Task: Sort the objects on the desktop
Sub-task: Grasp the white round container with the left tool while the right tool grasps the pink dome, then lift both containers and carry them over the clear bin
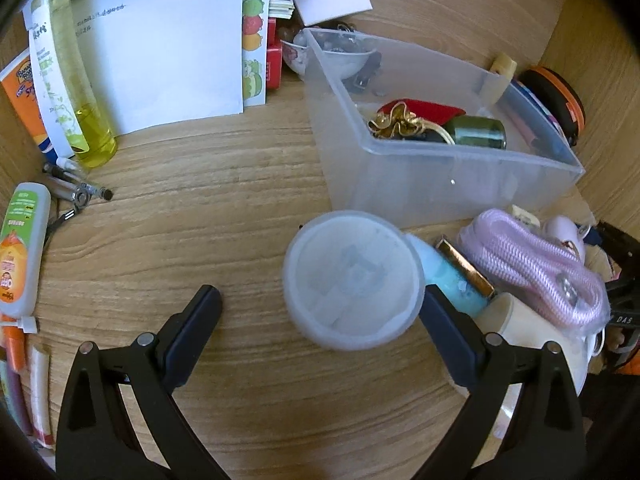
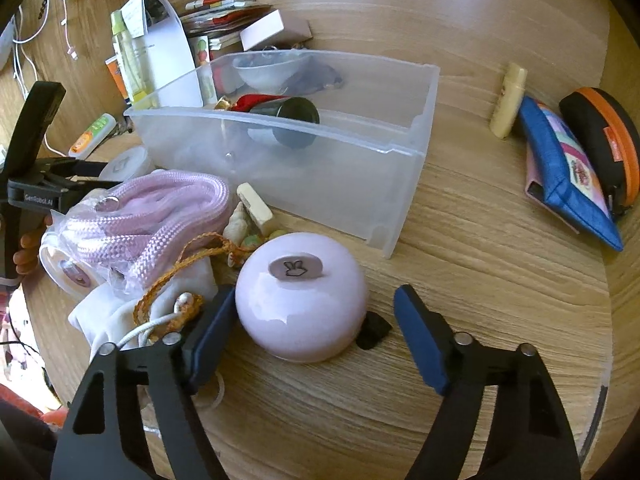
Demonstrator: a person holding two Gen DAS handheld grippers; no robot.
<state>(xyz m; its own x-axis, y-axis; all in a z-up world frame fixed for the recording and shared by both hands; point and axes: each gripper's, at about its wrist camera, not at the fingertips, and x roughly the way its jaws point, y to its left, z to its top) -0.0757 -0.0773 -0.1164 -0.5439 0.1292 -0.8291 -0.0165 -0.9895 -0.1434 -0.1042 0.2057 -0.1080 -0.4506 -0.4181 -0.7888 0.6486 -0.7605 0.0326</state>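
Note:
A clear plastic bin stands on the wooden desk and holds a dark green jar, a red and gold pouch; it also shows in the right wrist view. My left gripper is open, with a round translucent white container between its fingers, nearer the right one. My right gripper is open around a round pink device with a rabbit mark, its left finger close to it. A bagged pink rope lies left of the device.
Papers, a yellow bottle, tubes and a metal tool lie at the left. A blue pouch, an orange-black case and a cream tube lie right of the bin. A white cloth bag lies by the rope.

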